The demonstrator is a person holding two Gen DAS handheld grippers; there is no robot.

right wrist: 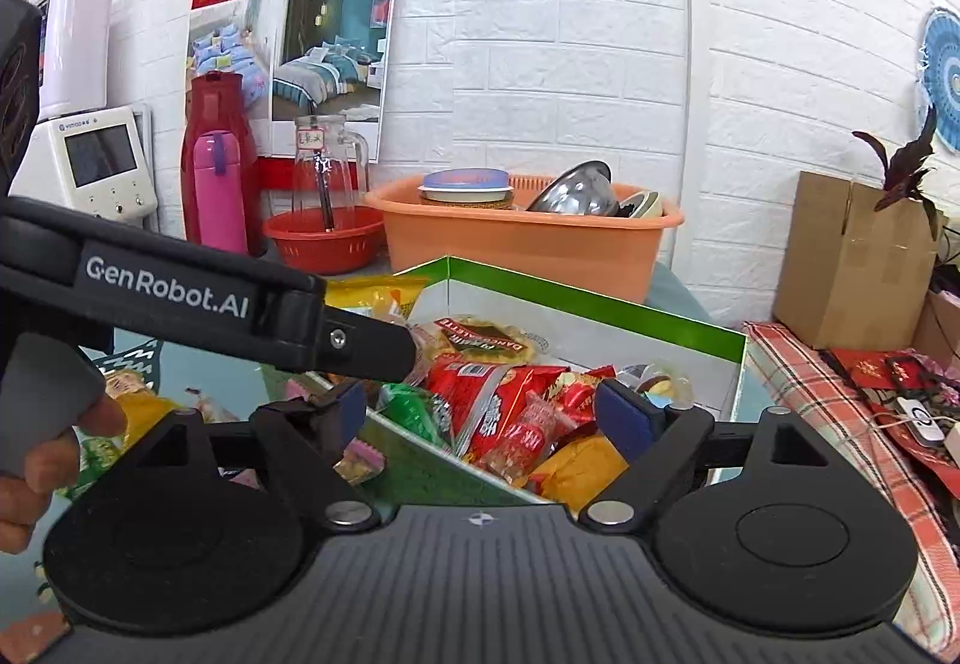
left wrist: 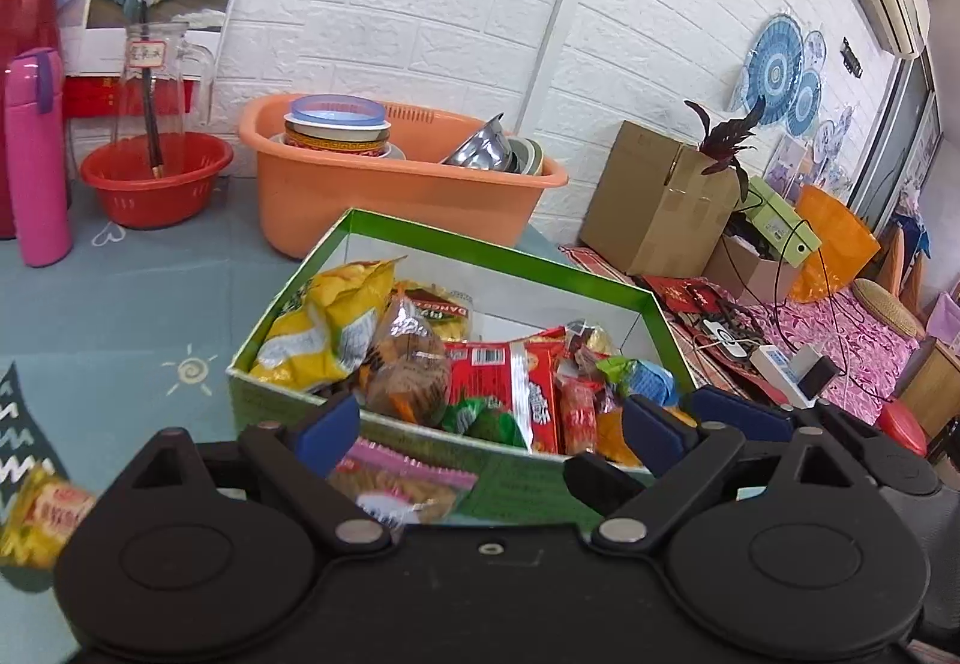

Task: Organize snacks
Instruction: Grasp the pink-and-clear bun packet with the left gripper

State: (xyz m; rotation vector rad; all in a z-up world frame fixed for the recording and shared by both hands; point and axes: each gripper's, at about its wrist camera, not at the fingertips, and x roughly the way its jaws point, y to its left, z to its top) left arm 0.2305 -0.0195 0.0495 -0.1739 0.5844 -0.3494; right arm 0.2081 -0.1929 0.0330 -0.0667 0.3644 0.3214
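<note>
Snack packets are piling up in a green box (left wrist: 420, 442) sitting mid-tabletop, in front of an orange tub (left wrist: 384, 196); a yellow packet (left wrist: 42, 520) is lying loose near the table's left edge, a pink-topped packet (left wrist: 408, 484) resting just outside the box's near wall; the left gripper (left wrist: 489, 427) and right gripper (right wrist: 477, 412) are both hovering spread and empty; these light, crinkly, slippery bags are probably best pinched at a sealed edge, gently, contents being crushable.
</note>
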